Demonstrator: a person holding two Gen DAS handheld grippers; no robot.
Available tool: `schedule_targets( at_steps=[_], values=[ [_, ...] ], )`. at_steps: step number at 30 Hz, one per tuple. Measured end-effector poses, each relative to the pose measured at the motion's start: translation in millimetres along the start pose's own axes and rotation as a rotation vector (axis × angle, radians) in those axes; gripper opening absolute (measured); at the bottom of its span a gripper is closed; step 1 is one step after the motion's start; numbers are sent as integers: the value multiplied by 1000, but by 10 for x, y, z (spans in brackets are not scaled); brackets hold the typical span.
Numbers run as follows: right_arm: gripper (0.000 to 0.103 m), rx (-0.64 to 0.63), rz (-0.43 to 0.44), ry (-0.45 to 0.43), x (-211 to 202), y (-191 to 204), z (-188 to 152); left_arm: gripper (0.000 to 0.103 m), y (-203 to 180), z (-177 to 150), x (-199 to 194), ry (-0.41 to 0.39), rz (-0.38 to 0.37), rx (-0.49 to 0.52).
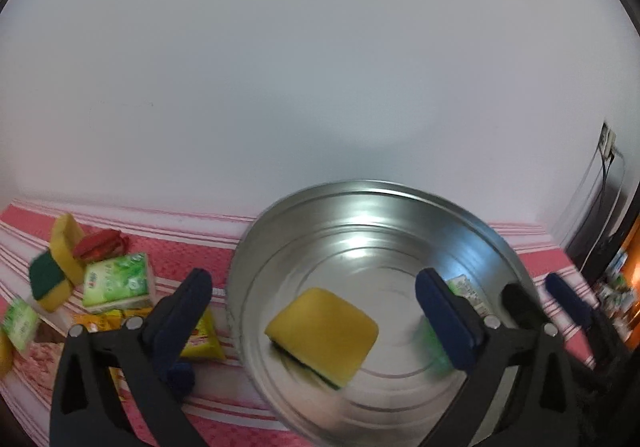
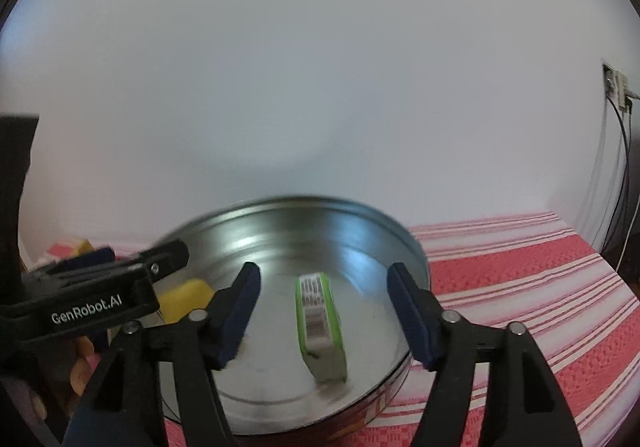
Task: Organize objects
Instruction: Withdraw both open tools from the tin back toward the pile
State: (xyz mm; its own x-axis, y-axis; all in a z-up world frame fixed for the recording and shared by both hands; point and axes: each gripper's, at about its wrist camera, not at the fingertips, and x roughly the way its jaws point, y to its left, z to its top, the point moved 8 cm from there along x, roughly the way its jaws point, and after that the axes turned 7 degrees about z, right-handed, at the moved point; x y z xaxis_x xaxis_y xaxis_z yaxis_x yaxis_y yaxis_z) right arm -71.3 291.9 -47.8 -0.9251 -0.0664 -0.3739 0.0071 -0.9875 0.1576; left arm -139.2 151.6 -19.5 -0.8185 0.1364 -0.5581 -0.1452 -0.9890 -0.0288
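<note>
Left wrist view is showing the left gripper (image 1: 316,321) gaping wide over a yellow sponge (image 1: 322,331) lying in the metal pan (image 1: 360,203). The right gripper (image 2: 324,311) is hanging open over a green pack (image 2: 320,323) there too.

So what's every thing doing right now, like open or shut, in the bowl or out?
left gripper: open, holding nothing, over the bowl
right gripper: open, holding nothing
metal bowl: upright on the striped cloth
yellow sponge: inside the bowl, tilted
green tissue pack: inside the bowl, on its edge
pile of sponges and packs: outside the bowl
</note>
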Motion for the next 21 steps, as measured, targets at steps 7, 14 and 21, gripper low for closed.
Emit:
schedule_targets(
  at_steps=[7, 14, 21],
  values=[
    [75, 82, -12, -14, -37, -140, 8, 103, 45, -34, -135, -48, 79, 71],
    [75, 95, -21, -36, -23, -93, -12, 103, 209, -67, -145, -34, 115, 53],
    [75, 65, -14, -36, -118, -44, -25, 103, 448, -153, -256, -35, 149, 49]
  ],
)
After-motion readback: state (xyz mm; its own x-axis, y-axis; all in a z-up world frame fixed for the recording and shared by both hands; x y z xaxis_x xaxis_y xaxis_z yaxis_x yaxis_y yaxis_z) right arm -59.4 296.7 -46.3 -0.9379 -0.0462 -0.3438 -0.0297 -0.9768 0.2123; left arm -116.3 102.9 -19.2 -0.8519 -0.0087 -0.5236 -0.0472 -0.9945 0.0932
